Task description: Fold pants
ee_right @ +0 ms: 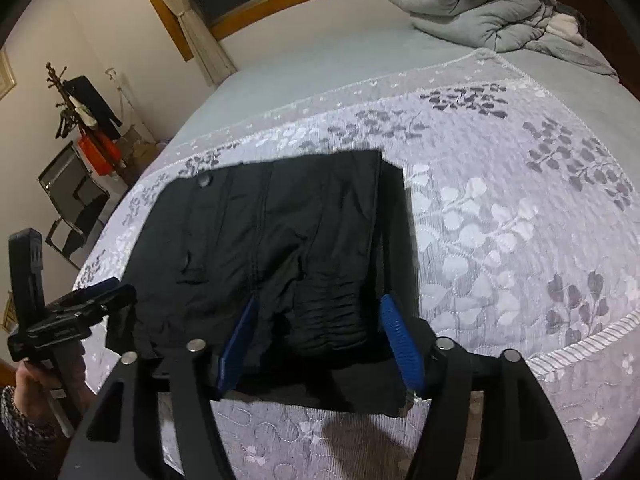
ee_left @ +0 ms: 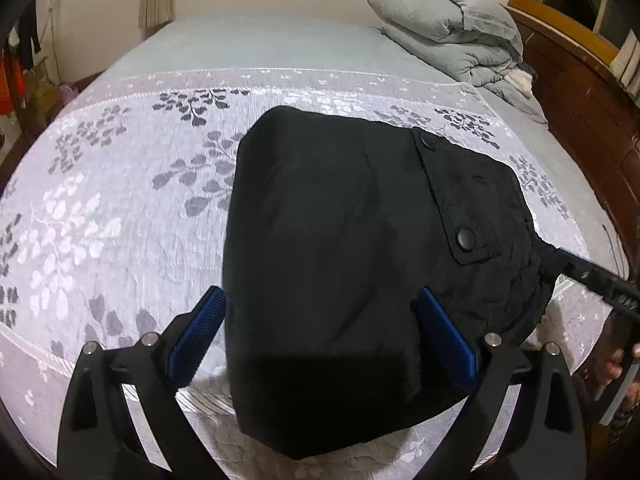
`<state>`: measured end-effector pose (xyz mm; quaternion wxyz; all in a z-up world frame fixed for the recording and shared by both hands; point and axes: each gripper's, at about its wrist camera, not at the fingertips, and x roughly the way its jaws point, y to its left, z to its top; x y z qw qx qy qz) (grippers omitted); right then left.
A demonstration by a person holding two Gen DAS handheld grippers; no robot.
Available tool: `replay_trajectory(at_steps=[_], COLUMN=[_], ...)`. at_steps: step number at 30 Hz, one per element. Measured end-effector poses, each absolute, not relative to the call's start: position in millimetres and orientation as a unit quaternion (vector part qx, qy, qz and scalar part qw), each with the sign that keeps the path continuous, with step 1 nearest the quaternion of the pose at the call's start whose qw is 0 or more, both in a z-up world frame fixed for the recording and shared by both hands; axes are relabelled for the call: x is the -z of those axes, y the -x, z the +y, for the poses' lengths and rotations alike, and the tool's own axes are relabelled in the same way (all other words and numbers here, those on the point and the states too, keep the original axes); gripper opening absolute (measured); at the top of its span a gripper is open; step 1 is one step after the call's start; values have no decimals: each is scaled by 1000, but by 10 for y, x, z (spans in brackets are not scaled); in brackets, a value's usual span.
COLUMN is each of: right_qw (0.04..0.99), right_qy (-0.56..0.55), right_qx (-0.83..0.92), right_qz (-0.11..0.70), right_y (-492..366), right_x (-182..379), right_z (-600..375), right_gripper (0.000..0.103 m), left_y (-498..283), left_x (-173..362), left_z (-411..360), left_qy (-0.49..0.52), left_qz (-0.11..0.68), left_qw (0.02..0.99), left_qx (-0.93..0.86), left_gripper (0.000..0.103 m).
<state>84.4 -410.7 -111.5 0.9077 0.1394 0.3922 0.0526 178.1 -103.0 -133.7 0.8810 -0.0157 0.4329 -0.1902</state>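
Observation:
The black pants (ee_left: 340, 248) lie folded into a compact bundle on the floral bedspread (ee_left: 120, 208), a snap-buttoned pocket flap on top. My left gripper (ee_left: 320, 308) is open, its blue pads wide apart over the near part of the bundle, holding nothing. My right gripper (ee_right: 318, 320) is open too, its blue pads either side of the gathered waistband of the pants (ee_right: 280, 240). The right gripper's tip also shows in the left wrist view (ee_left: 592, 276) at the bundle's right edge. The left gripper shows in the right wrist view (ee_right: 80, 308) at the far left.
A rolled grey duvet (ee_left: 452, 28) lies at the head of the bed by the wooden headboard (ee_left: 580, 80). A coat rack (ee_right: 80, 108) and a chair (ee_right: 76, 200) stand left of the bed. The bed edge runs close under both grippers.

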Motion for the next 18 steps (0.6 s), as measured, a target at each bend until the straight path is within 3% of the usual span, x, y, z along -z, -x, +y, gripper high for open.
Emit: replay_trajectory(at_steps=[2, 5, 14, 18], right_qw=[910, 909, 882, 874], right_qy=[-139, -149, -248, -258], right_qx=[-53, -61, -80, -80], right_qz=[387, 384, 394, 405], right_y=[-832, -835, -883, -916], right_x=[1041, 984, 1081, 1166], right_z=[-4126, -4179, -4503, -4562], right_gripper=[82, 86, 89, 89], left_y=[-1783, -1792, -1787, -1859], left_x=[1315, 1285, 1211, 1273], left_z=[-1035, -1030, -984, -791], left_qy=[11, 2, -11, 50], left_qz=[432, 435, 436, 458], left_qw=[881, 879, 878, 852], left_qx=[192, 194, 198, 249], left_gripper=[96, 97, 99, 100])
